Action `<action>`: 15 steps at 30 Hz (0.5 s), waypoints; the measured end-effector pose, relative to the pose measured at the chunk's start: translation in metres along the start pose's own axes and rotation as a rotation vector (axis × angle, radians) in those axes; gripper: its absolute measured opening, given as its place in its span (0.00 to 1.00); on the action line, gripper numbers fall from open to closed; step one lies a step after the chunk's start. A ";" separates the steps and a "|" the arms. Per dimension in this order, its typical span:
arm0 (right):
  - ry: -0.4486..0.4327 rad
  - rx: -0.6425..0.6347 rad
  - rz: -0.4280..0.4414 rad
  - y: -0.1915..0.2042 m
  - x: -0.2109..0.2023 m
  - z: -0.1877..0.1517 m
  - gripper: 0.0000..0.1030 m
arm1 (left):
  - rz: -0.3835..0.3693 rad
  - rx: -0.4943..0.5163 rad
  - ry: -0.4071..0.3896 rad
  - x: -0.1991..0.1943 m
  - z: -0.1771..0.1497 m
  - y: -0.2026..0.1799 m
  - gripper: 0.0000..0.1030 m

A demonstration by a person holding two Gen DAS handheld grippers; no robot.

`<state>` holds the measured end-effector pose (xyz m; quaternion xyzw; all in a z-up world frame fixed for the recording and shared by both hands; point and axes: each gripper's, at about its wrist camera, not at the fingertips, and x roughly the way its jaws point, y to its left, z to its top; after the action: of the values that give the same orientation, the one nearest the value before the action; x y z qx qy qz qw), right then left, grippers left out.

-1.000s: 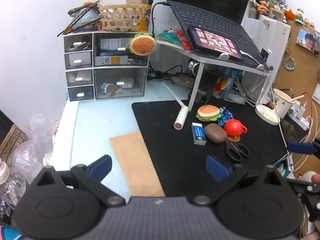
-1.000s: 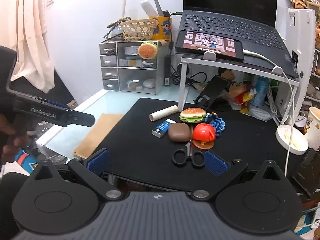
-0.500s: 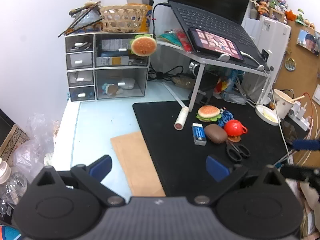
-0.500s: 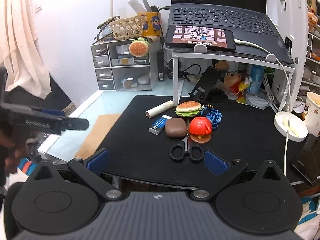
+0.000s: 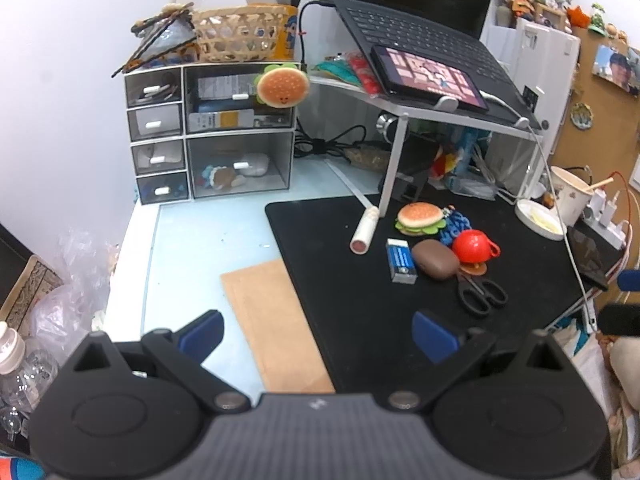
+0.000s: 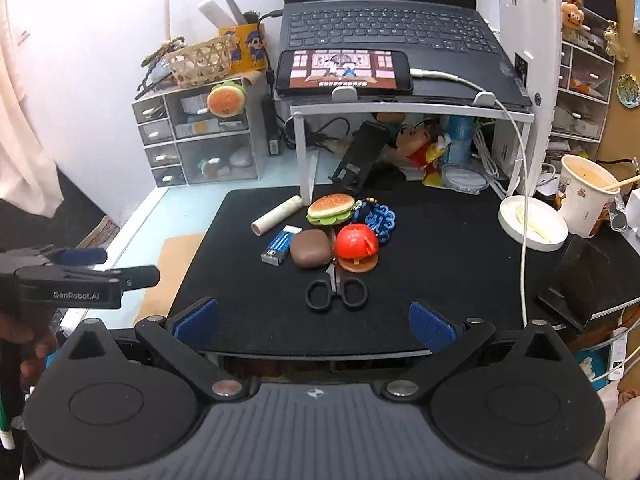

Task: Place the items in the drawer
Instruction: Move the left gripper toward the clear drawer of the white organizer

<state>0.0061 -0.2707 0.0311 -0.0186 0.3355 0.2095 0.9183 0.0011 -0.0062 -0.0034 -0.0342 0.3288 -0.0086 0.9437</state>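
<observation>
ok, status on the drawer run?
Left gripper open, empty. Right gripper open, empty. Items clustered on black mat, scissors nearest. Drawer unit shut; nothing blocking.

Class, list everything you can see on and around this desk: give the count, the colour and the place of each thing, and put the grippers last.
scissors: one, black, front of mat
burger toy: one, tan and green, back of the cluster
red ball: one, right of brown case
brown case: one, mid cluster
eraser: one, blue and white, left of case
roll: one, cream, by stand leg
drawer unit: one, grey, back left, drawers shut
laptop: one, black, on stand
left gripper: open
right gripper: open
</observation>
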 end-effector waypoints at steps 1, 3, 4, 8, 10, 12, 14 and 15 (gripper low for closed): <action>0.001 -0.006 0.012 0.001 -0.001 -0.001 1.00 | 0.003 0.000 0.001 0.001 0.000 0.000 0.99; 0.000 -0.011 0.027 0.002 -0.003 -0.002 1.00 | 0.013 0.000 -0.001 0.002 0.000 0.000 0.99; -0.002 -0.010 0.030 0.002 -0.004 -0.003 1.00 | 0.016 -0.001 -0.003 0.003 0.001 -0.001 0.99; -0.011 -0.009 0.043 0.001 -0.008 -0.004 1.00 | 0.005 -0.002 -0.003 0.004 0.000 -0.004 0.99; -0.015 -0.009 0.050 0.001 -0.010 -0.005 1.00 | 0.004 0.001 -0.001 0.005 0.000 -0.006 0.99; -0.020 -0.008 0.056 0.000 -0.011 -0.006 1.00 | 0.006 0.006 0.000 0.006 0.000 -0.008 0.99; -0.024 -0.008 0.063 0.000 -0.013 -0.007 1.00 | 0.005 0.004 -0.001 0.007 0.002 -0.008 0.99; -0.023 -0.008 0.064 -0.001 -0.013 -0.007 1.00 | 0.004 0.001 -0.002 0.008 0.003 -0.008 0.99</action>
<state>-0.0067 -0.2775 0.0334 -0.0090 0.3244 0.2403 0.9148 0.0088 -0.0145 -0.0055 -0.0331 0.3279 -0.0067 0.9441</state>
